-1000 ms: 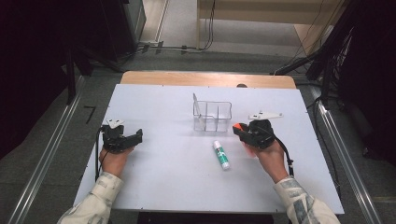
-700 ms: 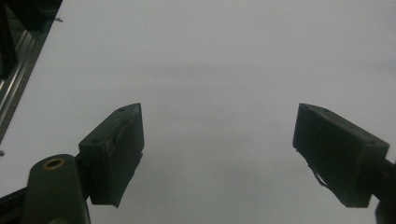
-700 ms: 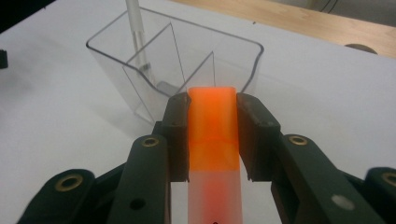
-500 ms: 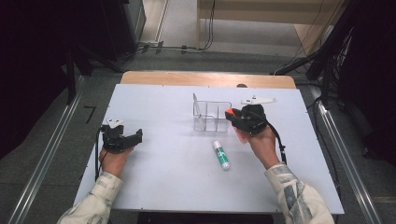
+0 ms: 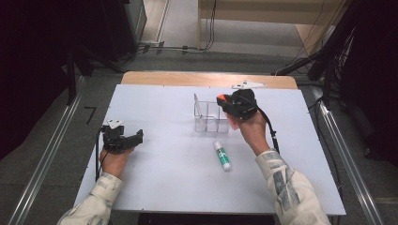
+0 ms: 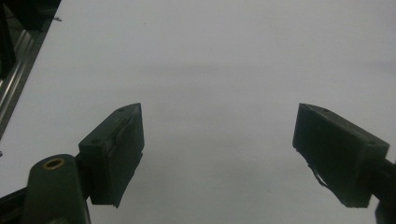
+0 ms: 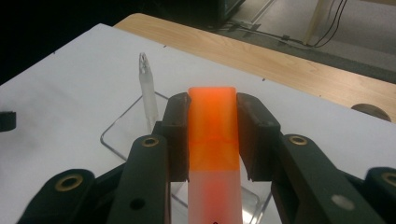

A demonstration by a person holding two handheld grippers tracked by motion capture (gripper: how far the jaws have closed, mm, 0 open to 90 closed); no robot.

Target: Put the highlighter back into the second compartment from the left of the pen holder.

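**Orange block carried to the clear holder**

Orange block (image 7: 212, 135) sits clamped between the right gripper's (image 5: 233, 104) jaws, held above the clear holder (image 5: 210, 118) near the far middle of the white table (image 5: 164, 187). A green-capped tube (image 5: 222, 155) lies on the table nearer the person. Bare wood edges the table's far side; grey floor, cables and dark racks surround it. The left gripper (image 6: 219, 154) rests at the left, jaws wide apart. Since a second ago the right gripper has moved from beside the tube to the holder.
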